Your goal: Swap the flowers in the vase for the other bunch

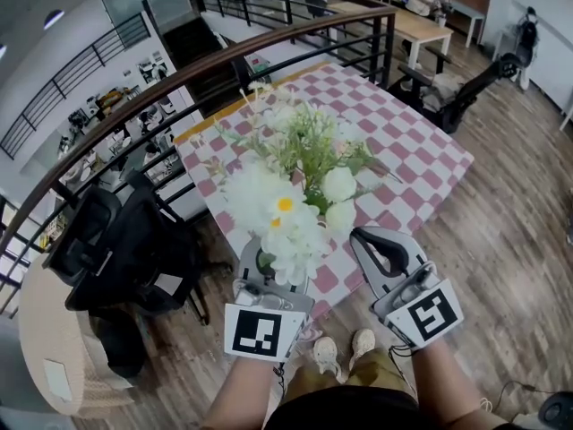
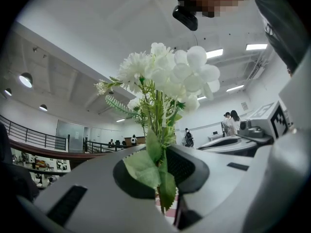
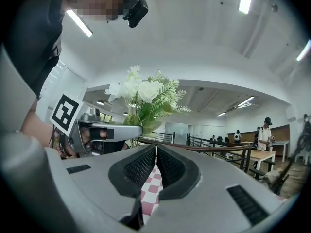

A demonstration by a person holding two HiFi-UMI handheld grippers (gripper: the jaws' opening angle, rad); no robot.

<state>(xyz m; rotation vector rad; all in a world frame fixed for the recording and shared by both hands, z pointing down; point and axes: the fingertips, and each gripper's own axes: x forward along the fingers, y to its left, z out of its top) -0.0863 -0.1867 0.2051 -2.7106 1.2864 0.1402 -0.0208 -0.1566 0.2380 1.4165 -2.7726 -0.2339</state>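
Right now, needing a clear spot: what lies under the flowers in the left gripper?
Pink checked tablecloth shows around the flowers in the left gripper; whatever lies straight below is covered by blooms.

Your left gripper (image 2: 163,181) pinches the flower stems (image 2: 157,125); your right gripper (image 3: 155,160), just beside it, points level, jaws closed on nothing.

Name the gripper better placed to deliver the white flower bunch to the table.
Left. The left gripper clamps the white bunch by its stems. The right gripper is empty, jaws closed.
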